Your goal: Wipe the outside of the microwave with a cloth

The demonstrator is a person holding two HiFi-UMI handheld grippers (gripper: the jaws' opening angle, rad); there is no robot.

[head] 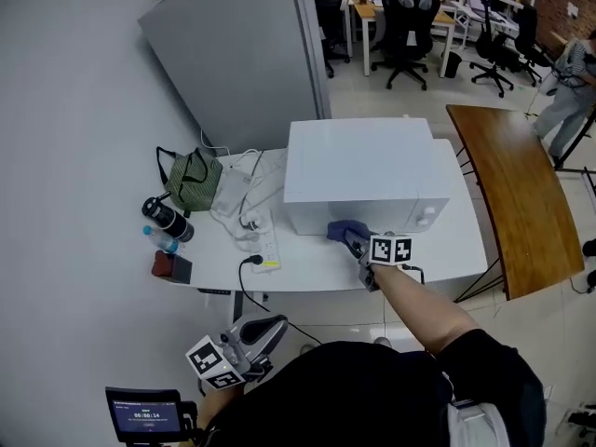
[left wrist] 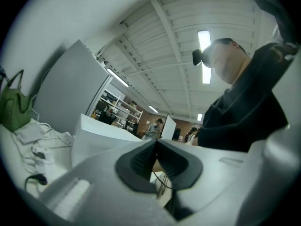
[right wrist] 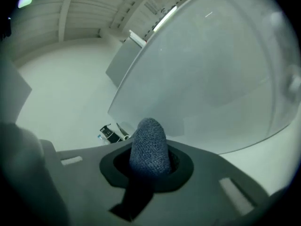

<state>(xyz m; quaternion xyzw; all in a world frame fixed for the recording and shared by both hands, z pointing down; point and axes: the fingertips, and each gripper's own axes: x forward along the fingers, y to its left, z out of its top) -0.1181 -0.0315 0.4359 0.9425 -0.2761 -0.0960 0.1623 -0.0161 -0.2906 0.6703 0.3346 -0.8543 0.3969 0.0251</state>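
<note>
A white microwave (head: pixel 358 170) stands on the white table (head: pixel 307 273). My right gripper (head: pixel 352 240) is shut on a blue-grey cloth (head: pixel 343 230) and holds it against the lower left of the microwave's front. In the right gripper view the cloth (right wrist: pixel 148 147) bulges up between the jaws, with the microwave's front (right wrist: pixel 211 74) filling the frame just ahead. My left gripper (head: pixel 264 335) hangs low below the table's front edge, away from the microwave. In the left gripper view its jaws (left wrist: pixel 156 161) meet with nothing between them.
On the table's left lie a green bag (head: pixel 194 182), a black bottle (head: pixel 168 219), a white power strip (head: pixel 265 248) and loose cables. A brown wooden table (head: pixel 517 194) stands to the right. A grey partition (head: pixel 237 54) rises behind the table. Office chairs (head: pixel 410 26) stand far back.
</note>
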